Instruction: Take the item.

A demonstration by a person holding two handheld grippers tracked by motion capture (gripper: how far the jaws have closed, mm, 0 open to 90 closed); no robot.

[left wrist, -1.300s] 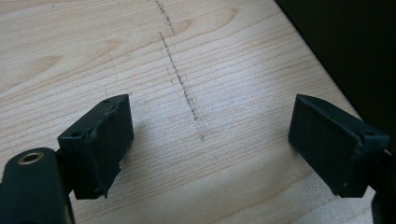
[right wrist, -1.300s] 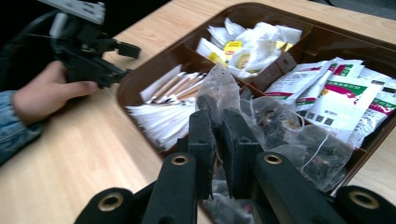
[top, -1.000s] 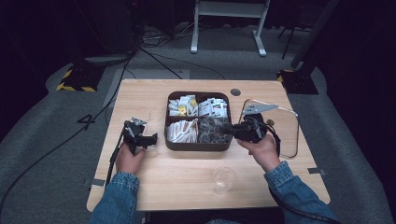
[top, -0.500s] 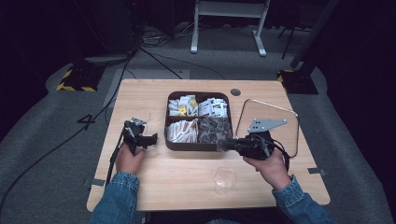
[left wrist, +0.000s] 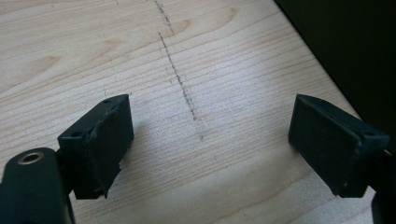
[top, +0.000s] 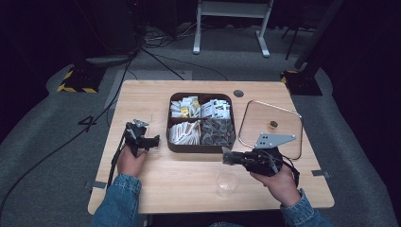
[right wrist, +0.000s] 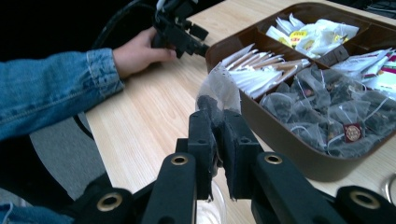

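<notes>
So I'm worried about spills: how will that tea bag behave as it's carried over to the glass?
Probably floppy: the tea bag is thin mesh that stands up crumpled above the right tongs, which are shut on it. It looks very light, so it may sway. The pinched mesh could tear if tugged. The glass seems thin and empty, so a bump might tip it.

table (top: 189, 184): pale matt wood | tea bag (right wrist: 219, 88): gauzy mesh | tray (right wrist: 299, 154): brown plastic
</notes>
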